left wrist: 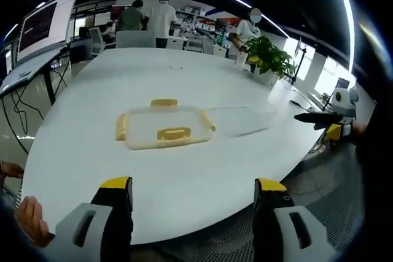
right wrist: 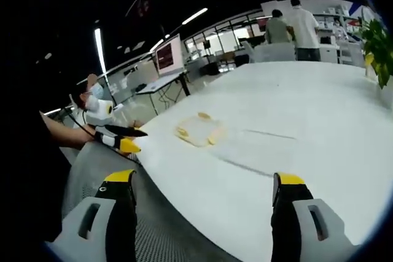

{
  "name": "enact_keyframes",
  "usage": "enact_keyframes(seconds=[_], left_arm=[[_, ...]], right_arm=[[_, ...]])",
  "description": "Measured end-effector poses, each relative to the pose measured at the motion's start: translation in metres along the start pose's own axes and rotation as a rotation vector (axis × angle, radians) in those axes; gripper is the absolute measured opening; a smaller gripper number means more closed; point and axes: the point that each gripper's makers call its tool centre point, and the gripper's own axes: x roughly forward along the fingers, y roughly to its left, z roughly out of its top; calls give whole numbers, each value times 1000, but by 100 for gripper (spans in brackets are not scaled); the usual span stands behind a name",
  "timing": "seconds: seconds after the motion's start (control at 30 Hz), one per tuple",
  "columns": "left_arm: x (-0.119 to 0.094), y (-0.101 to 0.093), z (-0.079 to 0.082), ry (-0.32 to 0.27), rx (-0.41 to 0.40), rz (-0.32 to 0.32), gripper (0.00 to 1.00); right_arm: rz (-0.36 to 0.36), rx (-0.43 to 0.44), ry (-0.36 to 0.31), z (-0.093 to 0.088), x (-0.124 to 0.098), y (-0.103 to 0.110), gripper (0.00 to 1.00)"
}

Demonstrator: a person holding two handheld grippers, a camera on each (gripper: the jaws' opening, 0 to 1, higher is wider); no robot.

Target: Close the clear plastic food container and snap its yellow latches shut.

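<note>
Left gripper view showed the container on the worktop — well beyond both grippers, jaws apart, empty. Approach step — next, reaching its yellow latches.

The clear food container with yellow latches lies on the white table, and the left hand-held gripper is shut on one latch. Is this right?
Not quite. The clear food container with yellow latches does lie on the white table, but the left hand-held gripper is not shut on a latch: in the left gripper view its jaws stand open and empty, short of the container, near the table's edge.
</note>
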Motion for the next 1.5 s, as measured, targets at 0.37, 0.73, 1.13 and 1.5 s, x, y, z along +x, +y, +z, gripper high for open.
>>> enact_keyframes(seconds=[0.37,0.73,1.13,1.5], left_arm=[[1,-6,4,7,3,-41,76],[16,-7,27,-9,29,-66,74],[29,14,37,45,133,-102,72],[36,28,40,87,189,-175,71]], right_arm=[[14,-59,43,8,11,-8,83],[52,-111,19,24,31,-10,81],[47,-82,2,55,71,-9,77],[49,-132,56,55,94,0,75]])
